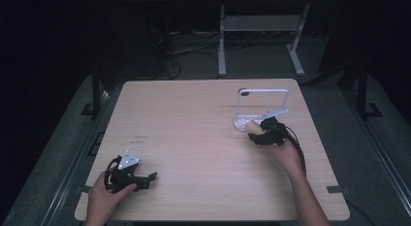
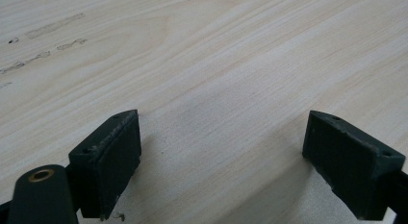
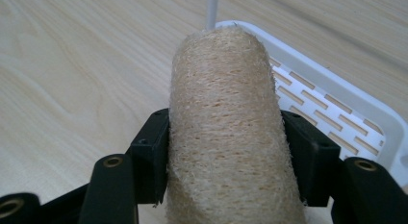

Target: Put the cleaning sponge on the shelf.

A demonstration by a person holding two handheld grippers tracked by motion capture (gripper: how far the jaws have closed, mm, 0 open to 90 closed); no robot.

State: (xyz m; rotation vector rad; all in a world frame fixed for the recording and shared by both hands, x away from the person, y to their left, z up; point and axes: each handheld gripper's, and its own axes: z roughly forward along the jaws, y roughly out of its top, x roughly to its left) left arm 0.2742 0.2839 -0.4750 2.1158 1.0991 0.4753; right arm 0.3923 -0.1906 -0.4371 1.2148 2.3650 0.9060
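On the table [image 1: 194, 138], the white slotted rack [image 1: 261, 109] stands at the far right, directly ahead of the right tool [image 3: 226, 152]. That tool pinches a tan loofah roll [image 3: 226, 137], long axis pointing toward the rack's tray. The left tool [image 2: 221, 161] rests spread and empty, well apart at the near left; the faint table markings are unreadable.
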